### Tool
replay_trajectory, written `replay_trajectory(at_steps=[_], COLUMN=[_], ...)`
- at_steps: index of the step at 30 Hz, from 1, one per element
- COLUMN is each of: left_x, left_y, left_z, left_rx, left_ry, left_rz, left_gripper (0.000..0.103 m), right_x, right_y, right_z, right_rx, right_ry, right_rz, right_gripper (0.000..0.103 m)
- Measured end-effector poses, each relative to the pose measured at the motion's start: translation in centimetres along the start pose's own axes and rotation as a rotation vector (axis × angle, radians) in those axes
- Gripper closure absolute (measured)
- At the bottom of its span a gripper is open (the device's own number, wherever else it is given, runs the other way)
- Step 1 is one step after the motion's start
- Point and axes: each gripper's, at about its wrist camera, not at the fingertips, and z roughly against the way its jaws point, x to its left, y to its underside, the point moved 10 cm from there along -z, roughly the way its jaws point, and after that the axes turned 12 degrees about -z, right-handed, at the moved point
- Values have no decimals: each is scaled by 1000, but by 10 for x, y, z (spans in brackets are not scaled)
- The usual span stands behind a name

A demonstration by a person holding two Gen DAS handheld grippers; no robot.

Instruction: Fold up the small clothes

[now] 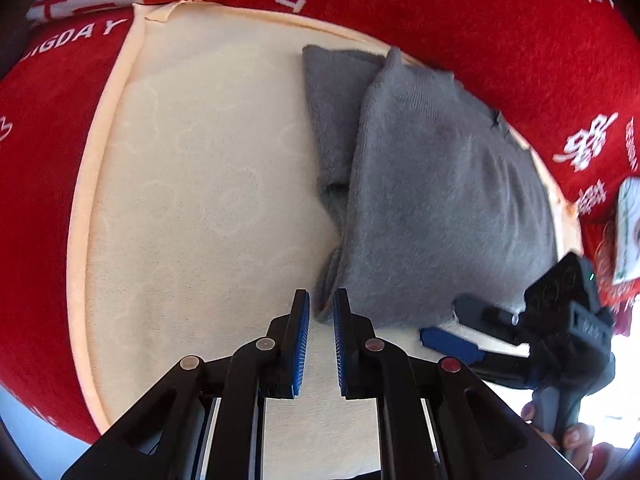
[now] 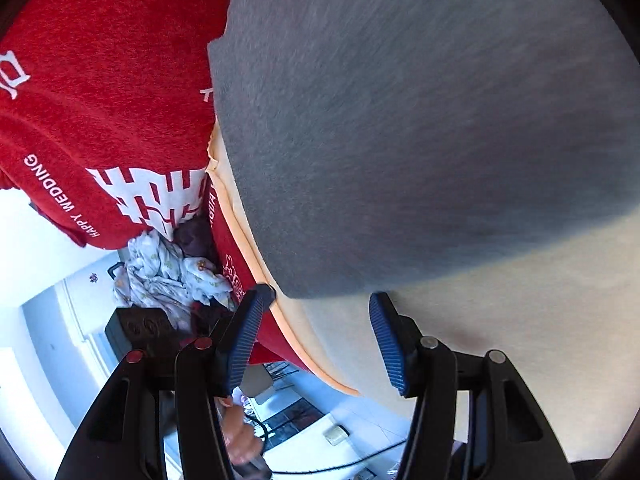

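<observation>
A grey fuzzy garment point(image 1: 420, 184) lies folded on the right part of a cream mat point(image 1: 208, 184), with a narrower grey flap sticking out along its left side. My left gripper point(image 1: 320, 294) points down at the mat with its blue pads nearly together. Only mat shows between them, and the garment's near corner lies just beyond the tips. My right gripper point(image 1: 460, 326) is at the garment's near right edge, open. In the right wrist view the garment point(image 2: 420, 120) fills the upper frame. The right gripper point(image 2: 320, 296) stands open just short of its edge, nothing between the pads.
A red cloth with white lettering point(image 1: 44, 168) lies under and around the mat. Past the mat's edge in the right wrist view are a heap of pale patterned clothes point(image 2: 168, 276) and a dark box point(image 2: 136, 328). A person's hand point(image 1: 568, 440) holds the right gripper's handle.
</observation>
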Motion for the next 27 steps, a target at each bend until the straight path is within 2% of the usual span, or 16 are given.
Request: replay_trajectory(at_steps=[3, 7, 8, 9, 10, 11, 16, 19, 20, 23, 25, 27], left_x=[-5, -15, -16, -17, -16, -12, -6, -14, -18, -31, -34, -31], left_y=[-1, -3, -3, -4, -5, -6, -8, -14, -16, -15, -12, -9], left_z=[-4, -1, 1, 2, 4, 7, 8, 5, 3, -9, -16, -24], left_rx=[1, -12, -17, -24, -30, -43, -46, -51, -52, -15, 9, 39], left_ry=[22, 65, 70, 71, 64, 30, 17, 50, 73, 204, 239, 226], left_rz=[-15, -50, -56, -61, -62, -55, -50, -82, -92, -91, -90, -103], left_gripper=[90, 90, 79, 59, 12, 0, 0, 3, 13, 34, 45, 69], right_x=[3, -5, -8, -12, -14, -15, -9, -5, -5, -9, -12, -11], right_y=[1, -2, -4, -6, -7, -8, -9, -9, -9, -10, -11, -13], right_z=[-2, 14, 18, 23, 24, 26, 25, 25, 26, 24, 19, 15], right_rx=[-10, -56, -68, -79, -81, -83, -100, -113, -116, -122, -121, -120], right_ry=[0, 12, 18, 18, 10, 5, 11, -4, -14, -67, -102, -117], right_rz=[-11, -18, -26, -39, -50, -60, -37, -40, -45, -93, -130, -142], right_gripper=[42, 42, 42, 42, 42, 42, 42, 42, 42, 42, 43, 50])
